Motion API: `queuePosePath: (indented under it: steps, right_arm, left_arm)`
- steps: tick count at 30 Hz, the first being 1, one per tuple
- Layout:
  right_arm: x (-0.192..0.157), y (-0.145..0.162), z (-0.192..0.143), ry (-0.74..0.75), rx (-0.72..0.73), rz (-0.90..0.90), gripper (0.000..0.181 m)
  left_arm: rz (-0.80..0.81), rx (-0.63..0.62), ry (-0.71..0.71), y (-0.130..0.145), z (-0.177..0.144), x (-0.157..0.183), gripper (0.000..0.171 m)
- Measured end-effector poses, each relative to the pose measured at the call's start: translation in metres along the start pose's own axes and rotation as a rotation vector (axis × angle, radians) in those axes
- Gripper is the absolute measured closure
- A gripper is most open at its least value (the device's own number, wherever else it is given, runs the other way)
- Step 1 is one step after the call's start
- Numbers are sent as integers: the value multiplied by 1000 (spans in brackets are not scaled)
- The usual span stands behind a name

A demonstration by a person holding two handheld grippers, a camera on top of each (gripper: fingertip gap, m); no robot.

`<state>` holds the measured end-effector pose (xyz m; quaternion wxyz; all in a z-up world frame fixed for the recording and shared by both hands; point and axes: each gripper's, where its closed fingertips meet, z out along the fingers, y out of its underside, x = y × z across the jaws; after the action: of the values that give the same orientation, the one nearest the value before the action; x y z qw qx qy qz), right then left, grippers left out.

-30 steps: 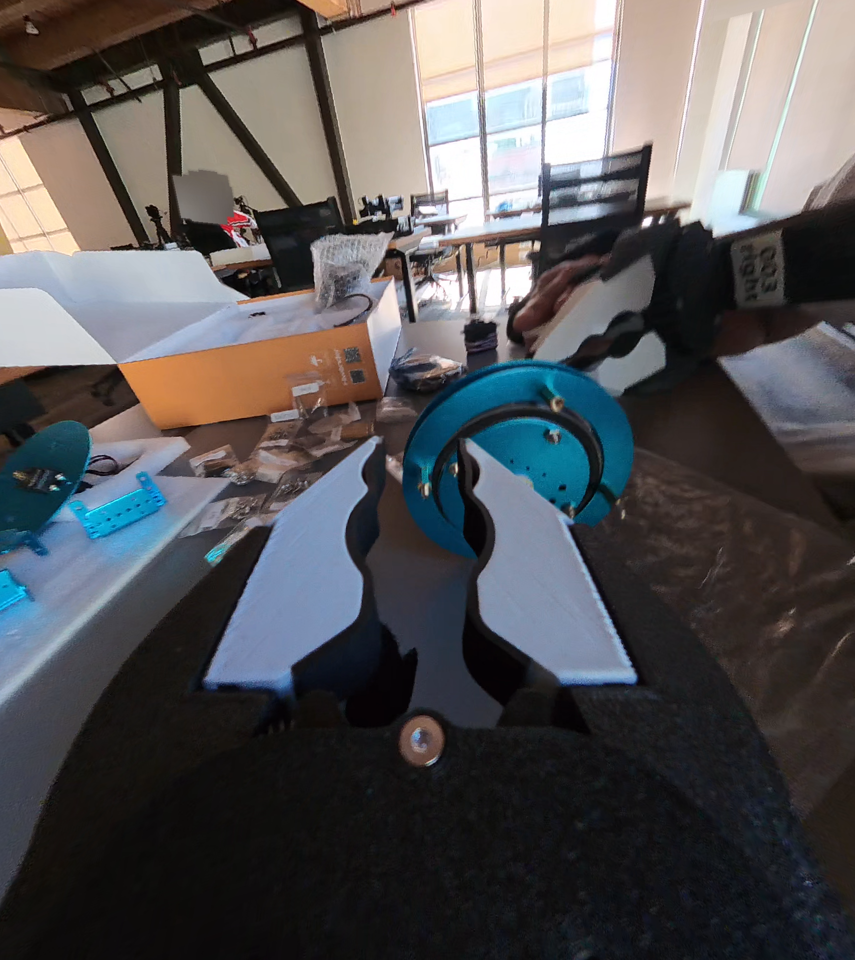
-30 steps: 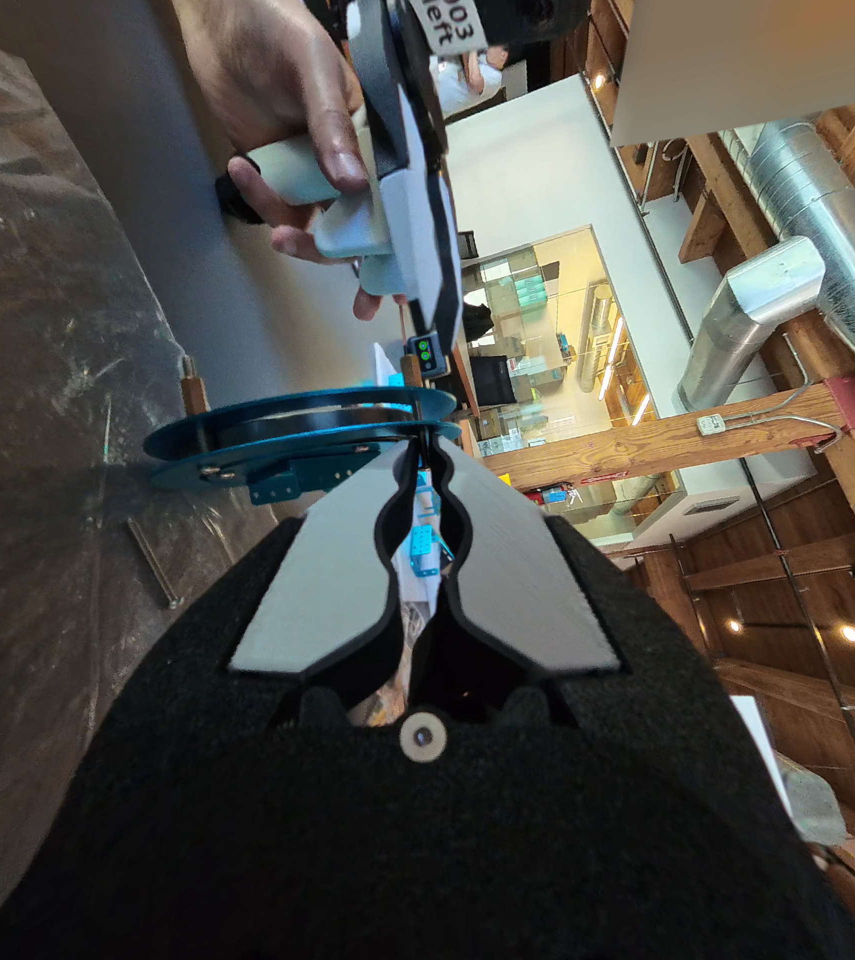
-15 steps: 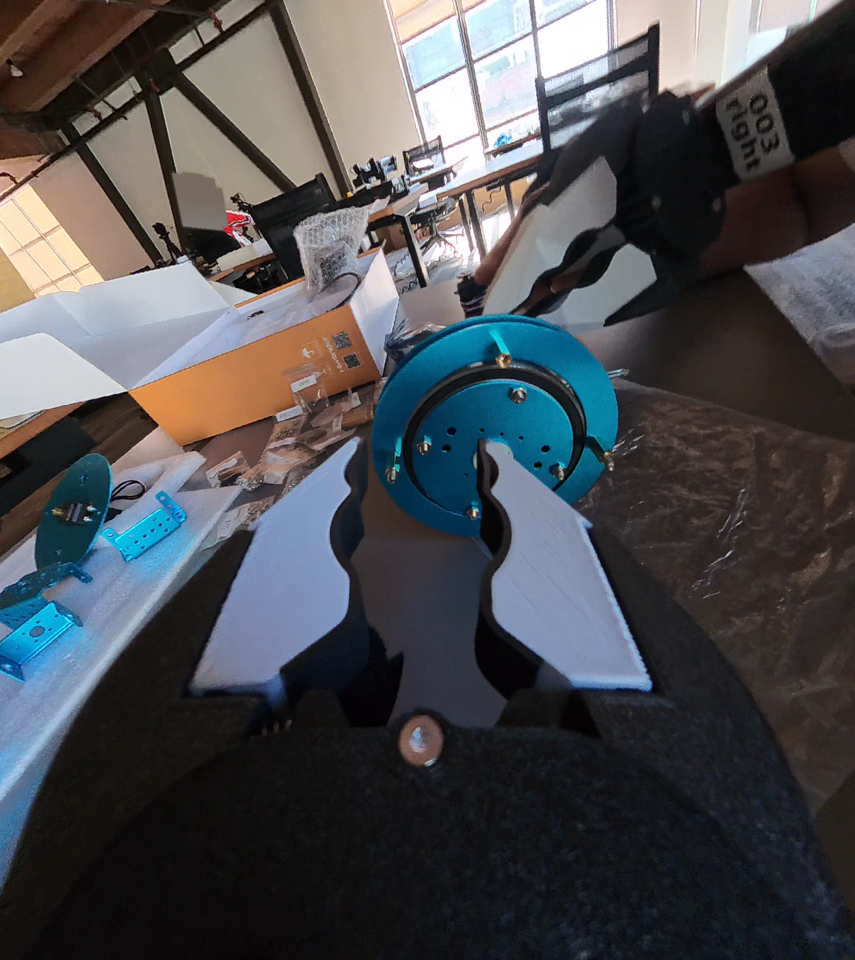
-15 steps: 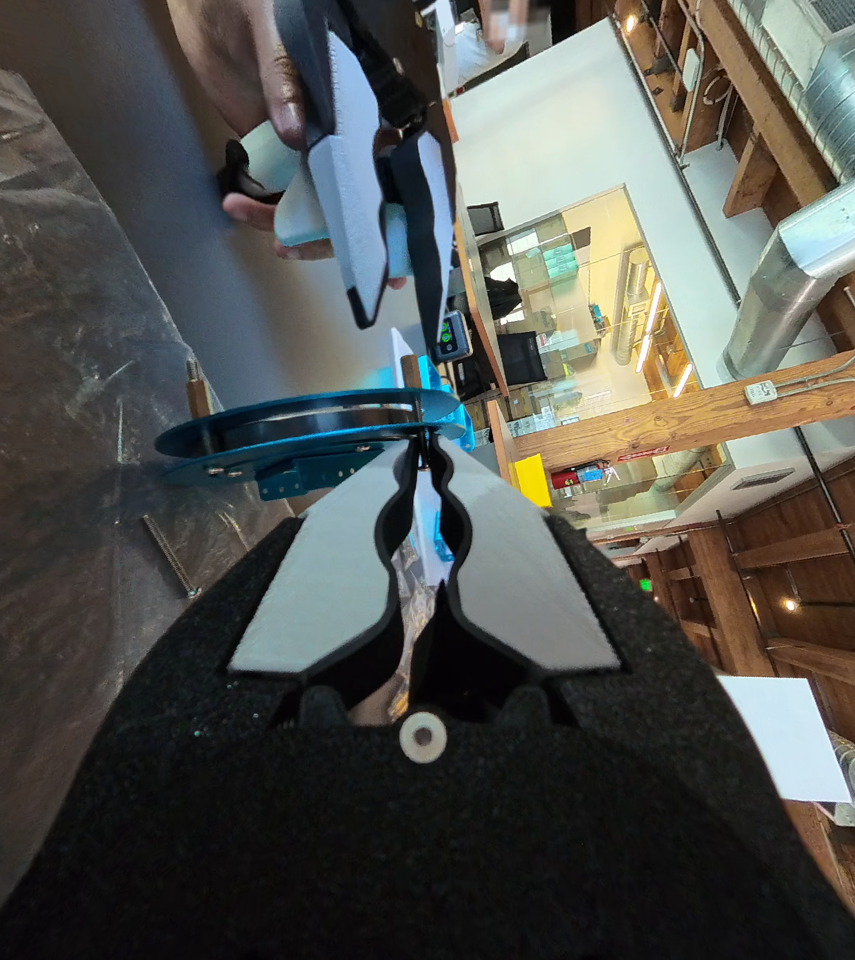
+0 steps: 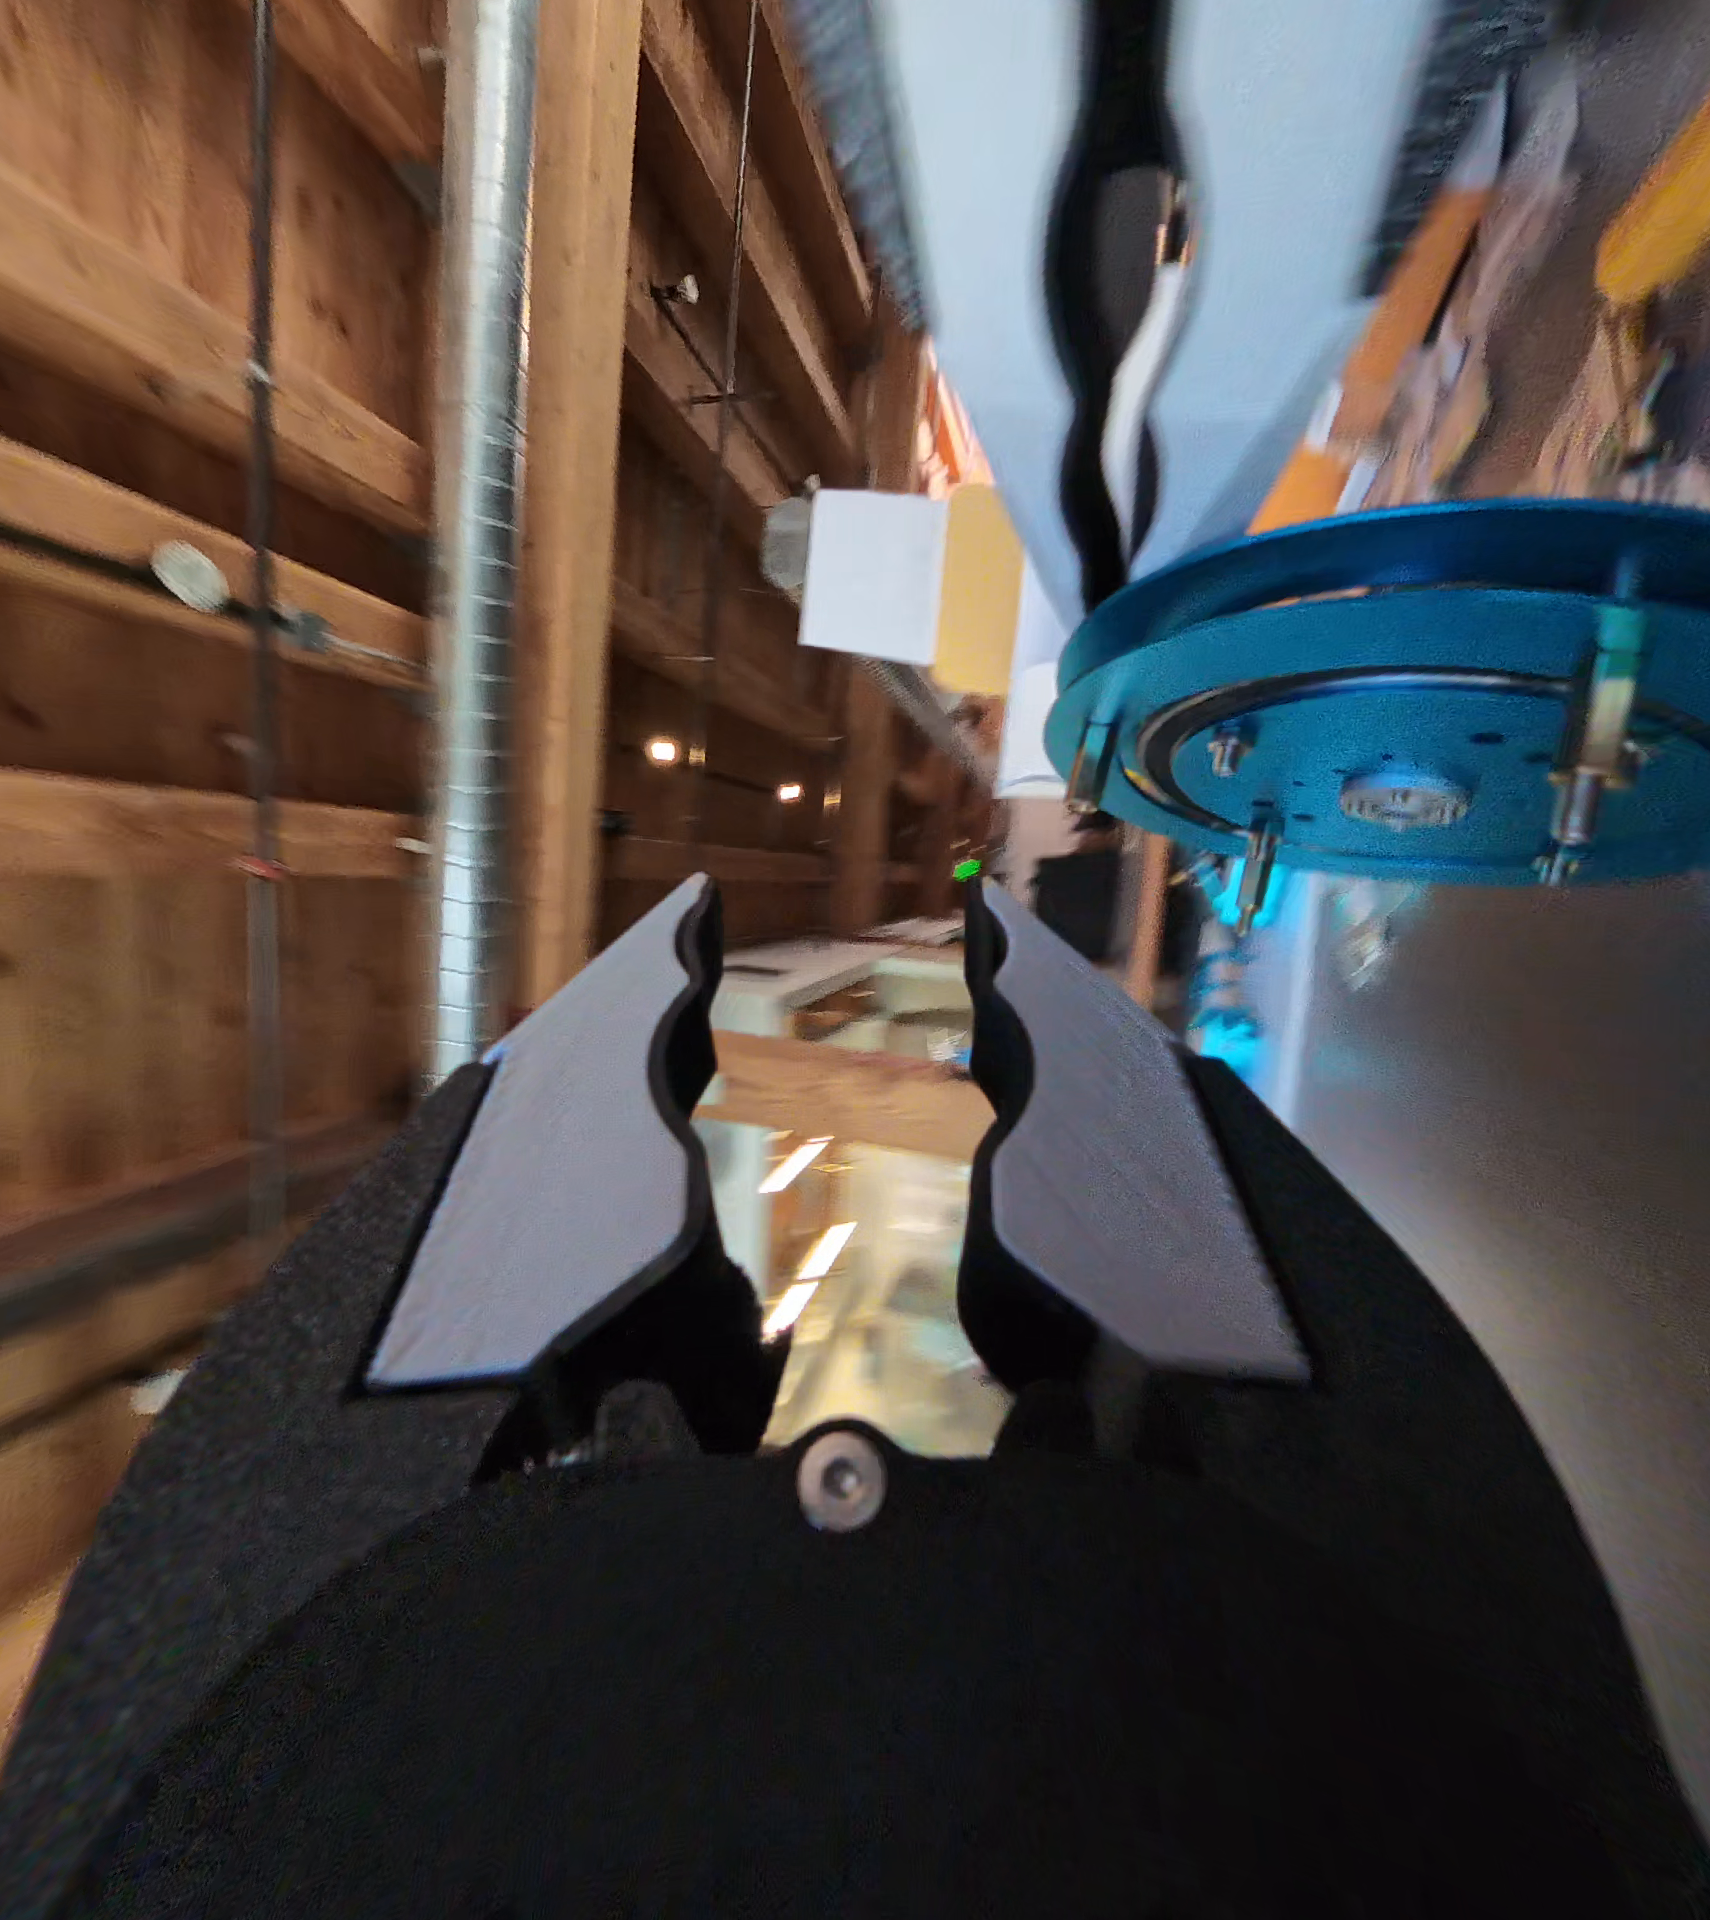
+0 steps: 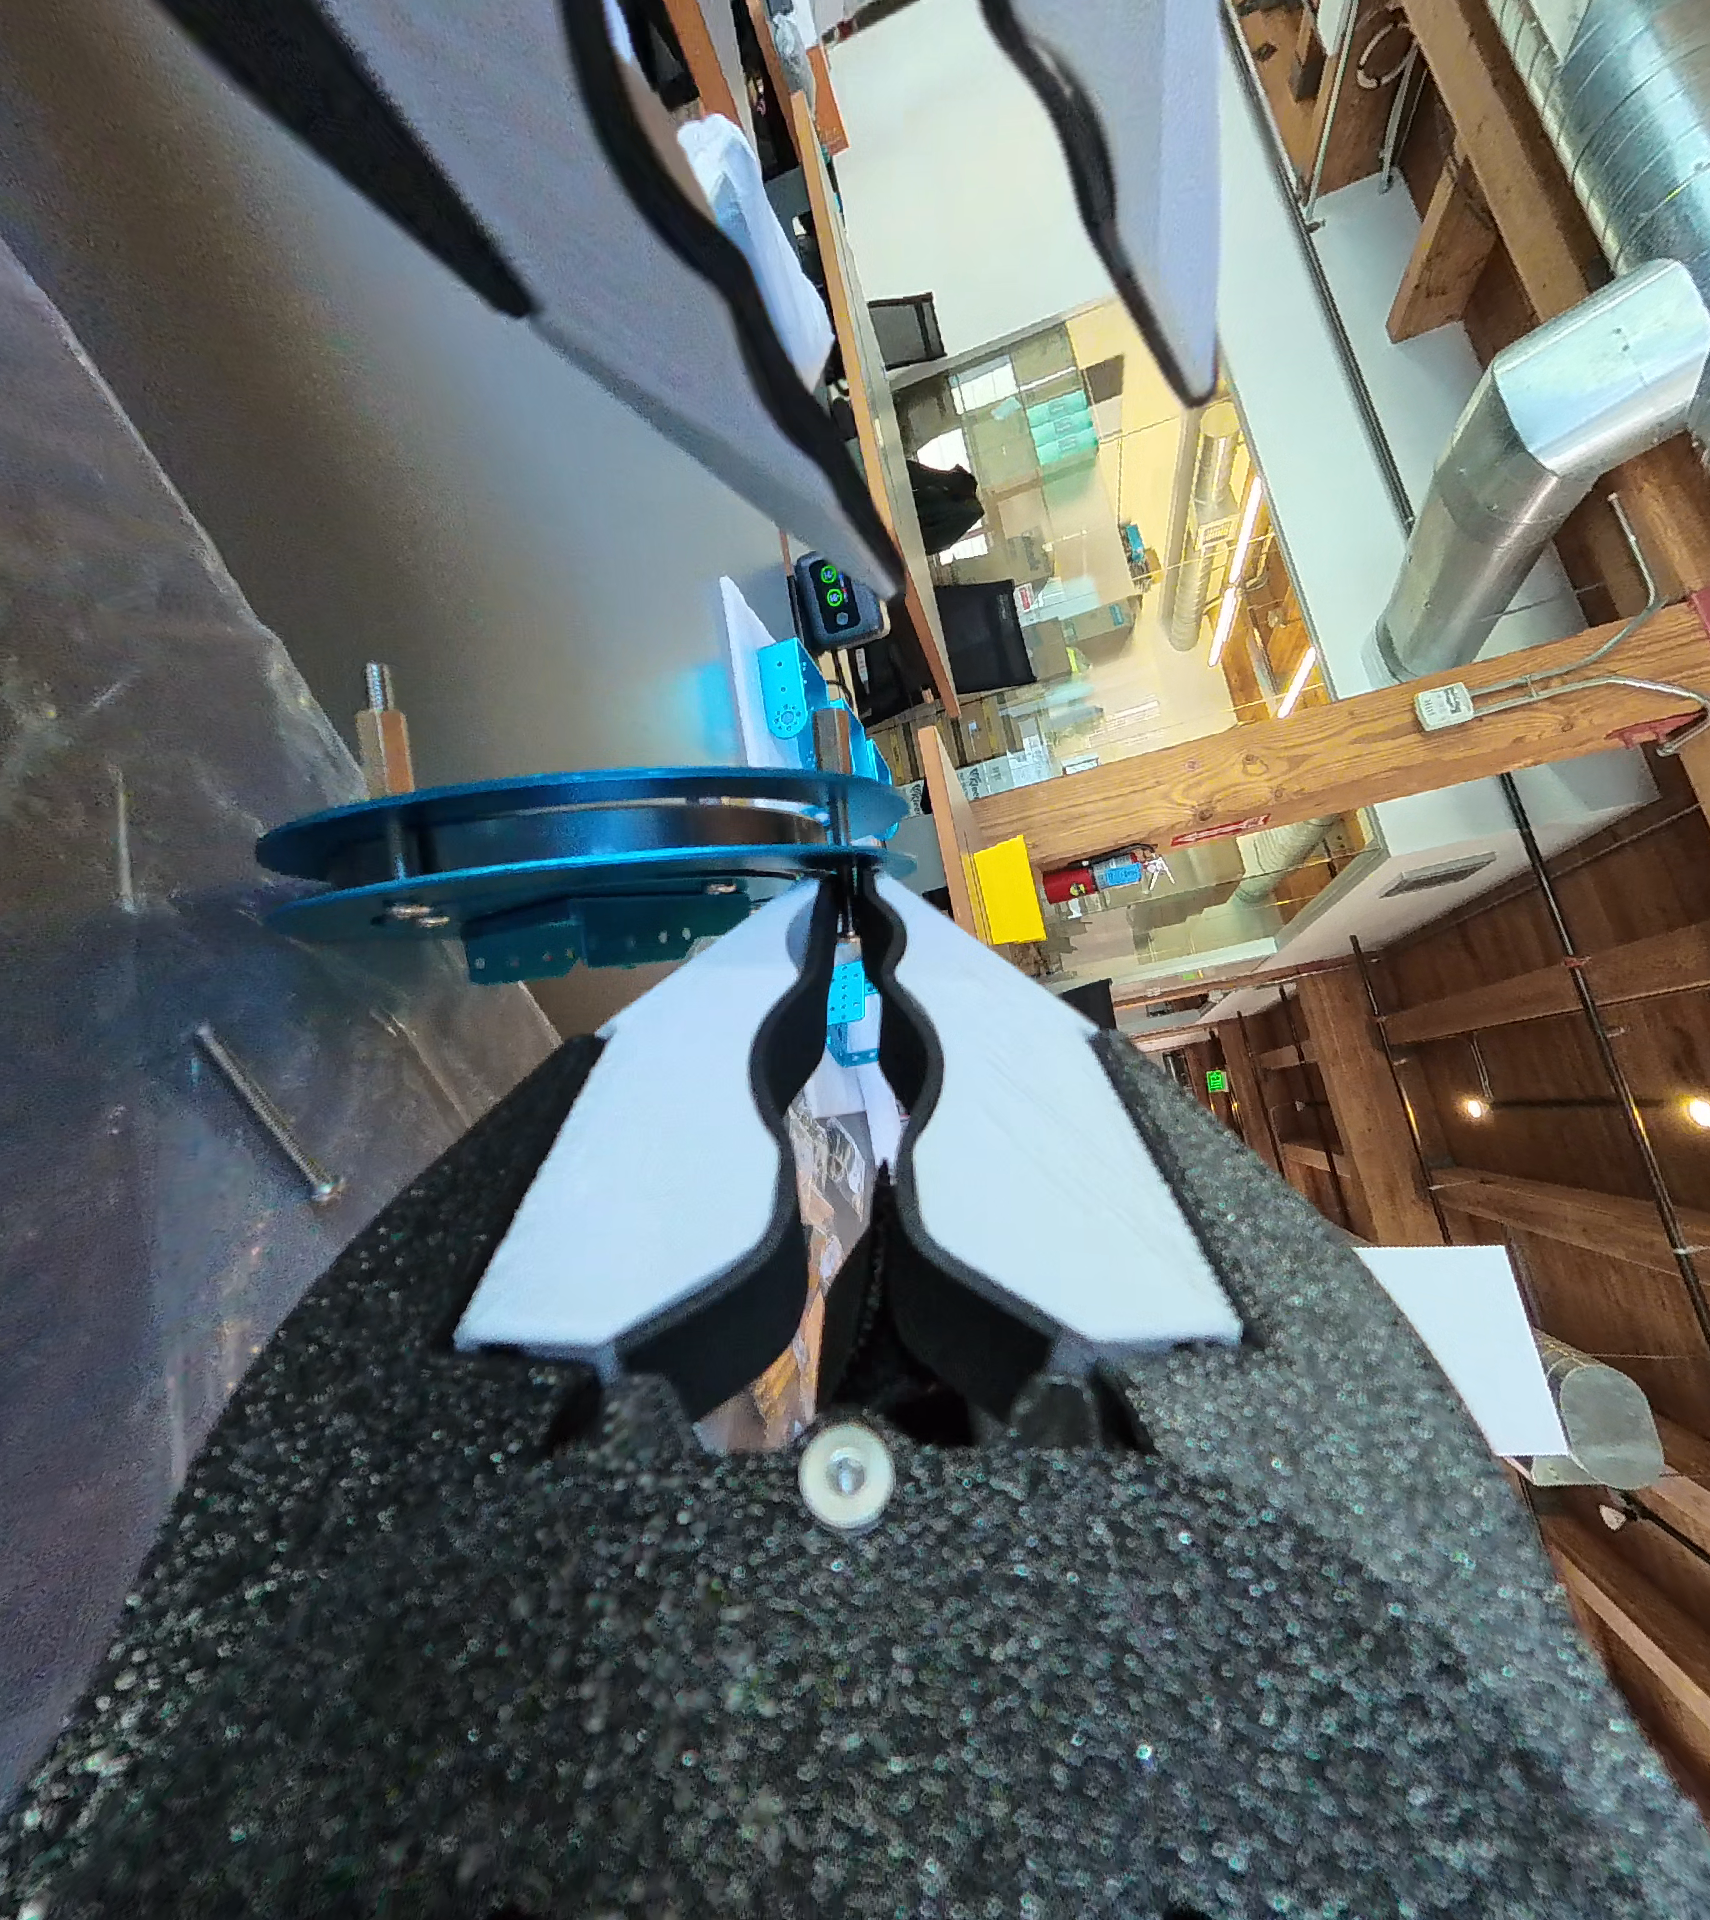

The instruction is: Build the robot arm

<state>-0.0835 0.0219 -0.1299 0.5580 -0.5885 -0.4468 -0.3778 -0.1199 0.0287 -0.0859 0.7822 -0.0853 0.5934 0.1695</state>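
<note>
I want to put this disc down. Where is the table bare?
Bare: the grey tabletop between the plastic sheet and the far white foam. The sheet holds a loose screw. Crowded: blue brackets by the foam, past the disc.

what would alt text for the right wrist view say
The right tongs are shut on the rim of a blue two-disc metal assembly held edge-on above a plastic-covered table. The left tongs hang open just beyond it. A loose long screw lies on the plastic.
</note>
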Motion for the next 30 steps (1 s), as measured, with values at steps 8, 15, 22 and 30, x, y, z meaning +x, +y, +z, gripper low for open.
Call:
queuePosePath:
  steps: [8, 15, 22, 30]
  right_arm:
    - [-1, -8, 1, 29, 3, -18, 178]
    - [-2, -8, 0, 25, 16, -15, 178]
    - [-3, -12, -1, 20, 16, -27, 178]
    - [-1, -7, -2, 51, 0, -70, 179]
  left_arm:
    - [286, -143, 9, -19, -12, 19, 133]
    - [388, -188, 117, -4, 1, 47, 135]
    - [361, -125, 116, -8, 9, 50, 166]
    - [-185, -156, 575, -16, 9, 58, 168]
